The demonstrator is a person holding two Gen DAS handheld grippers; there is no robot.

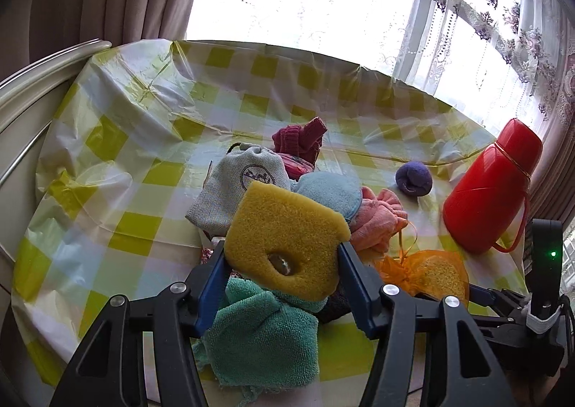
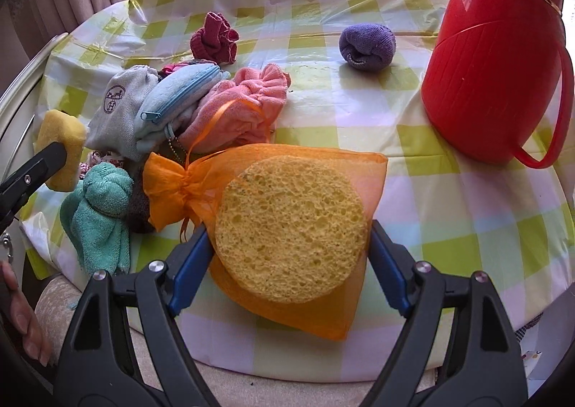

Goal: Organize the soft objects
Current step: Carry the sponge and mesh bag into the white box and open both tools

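Note:
My left gripper [image 1: 282, 259] is shut on a yellow sponge [image 1: 284, 238] with a hole in it and holds it above a pile of soft things. The sponge also shows at the left of the right wrist view [image 2: 63, 148]. My right gripper [image 2: 289, 241] is shut on an orange mesh bag [image 2: 266, 169] with a round yellow sponge [image 2: 291, 227] inside, low over the table. The pile holds a teal cloth [image 1: 258, 335], a grey pouch [image 1: 233, 191], a light blue zip pouch [image 2: 176, 97] and a pink cloth [image 2: 237, 108].
A red jug [image 2: 492, 58] stands at the right. A purple rolled sock [image 2: 366, 45] and a maroon knit piece [image 2: 215, 38] lie further back on the yellow checked tablecloth [image 2: 449, 220]. Curtains and a window are behind the table.

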